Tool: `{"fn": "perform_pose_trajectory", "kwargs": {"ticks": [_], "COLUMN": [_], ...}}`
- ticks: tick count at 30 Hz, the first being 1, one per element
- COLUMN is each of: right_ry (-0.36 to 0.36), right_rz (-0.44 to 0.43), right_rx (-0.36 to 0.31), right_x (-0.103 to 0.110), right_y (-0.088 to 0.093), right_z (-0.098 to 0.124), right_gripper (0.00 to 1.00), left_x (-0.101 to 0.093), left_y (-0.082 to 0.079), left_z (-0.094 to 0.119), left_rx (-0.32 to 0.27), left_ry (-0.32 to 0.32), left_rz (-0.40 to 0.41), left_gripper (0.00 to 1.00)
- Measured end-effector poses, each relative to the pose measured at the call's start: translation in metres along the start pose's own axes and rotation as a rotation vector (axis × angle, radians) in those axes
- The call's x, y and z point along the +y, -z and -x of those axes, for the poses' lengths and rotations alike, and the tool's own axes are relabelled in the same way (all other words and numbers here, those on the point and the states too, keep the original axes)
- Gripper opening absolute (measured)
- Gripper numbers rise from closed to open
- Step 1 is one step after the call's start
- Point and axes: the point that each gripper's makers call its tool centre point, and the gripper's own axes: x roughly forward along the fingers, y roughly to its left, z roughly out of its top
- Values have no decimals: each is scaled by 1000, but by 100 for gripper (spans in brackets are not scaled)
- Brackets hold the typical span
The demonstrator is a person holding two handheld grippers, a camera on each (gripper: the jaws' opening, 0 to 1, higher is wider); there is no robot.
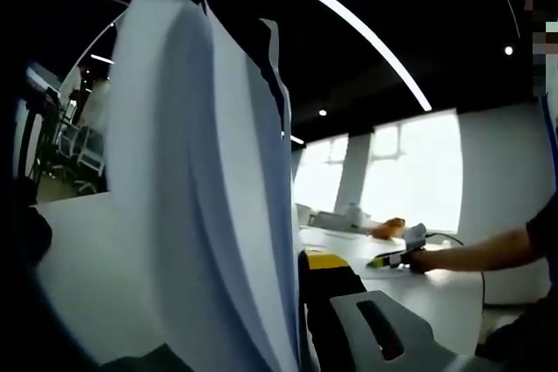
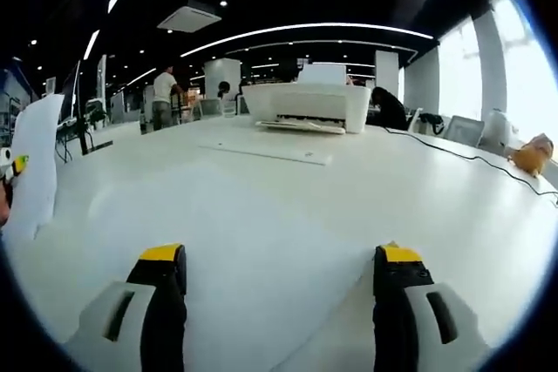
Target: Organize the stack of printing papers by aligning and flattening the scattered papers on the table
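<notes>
Jaws of my left gripper point(image 1: 301, 302) are pinched on the stack of printing papers point(image 1: 200, 189), which stands nearly upright between them above the white table point(image 1: 87, 285). The sheets fan apart at the upper edge; their edges are not flush.

My right gripper point(image 2: 279, 280) hovers low over the table with its yellow-tipped jaws spread wide and nothing between them. In the right gripper view the stack appears at far left. A white printer point(image 2: 305, 106) sits well beyond, with a loose sheet point(image 2: 266, 152) lying flat in front of it and a black cable point(image 2: 475, 163) trailing to the right.

Hazard, in my judgement: the grip bears on one edge only, so outer sheets may slide out or buckle if I tap the stack down hard. Tilting it could let it fan further.
</notes>
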Motion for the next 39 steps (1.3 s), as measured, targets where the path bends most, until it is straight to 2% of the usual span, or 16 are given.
{"fn": "perform_pose_trajectory", "kwargs": {"ticks": [7, 10, 14, 20, 26, 27, 30, 31, 35, 37, 39], "right_ry": [-1, -13, -29, -43, -71, -82, -99, -101, -100, -101, -102], "right_rz": [3, 13, 29, 31, 43, 46, 63, 63, 77, 76, 77], "right_rx": [-2, -8, -15, -16, -21, -23, -29, -29, -37, -36, -36], "right_x": [9, 18, 31, 49, 80, 70, 81, 70, 76, 68, 69], "right_y": [1, 1, 1, 5, 7, 4, 4, 2, 3, 2, 2], "right_z": [4, 7, 13, 21, 35, 27, 29, 21, 24, 19, 19], "right_gripper": [83, 78, 65, 54, 40, 37, 31, 30, 28, 27, 26], "left_x": [0, 0, 0, 0, 1, 1, 1, 1, 1, 1, 1], "left_y": [0, 0, 0, -1, -1, -1, -2, -2, -2, -3, -3], "left_z": [0, 0, 0, 0, 1, 1, 1, 1, 1, 1, 1], "left_rx": [-1, 1, -2, -4, -7, -7, -9, -10, -13, -14, -14], "left_ry": [-3, -2, -2, -1, -1, 0, 0, 0, 2, 1, 2], "left_rz": [-3, -6, -2, -2, 2, 1, 2, 3, 4, 5, 7], "left_gripper": [7, 7, 7, 7, 7, 7, 7, 7, 7, 7, 7]}}
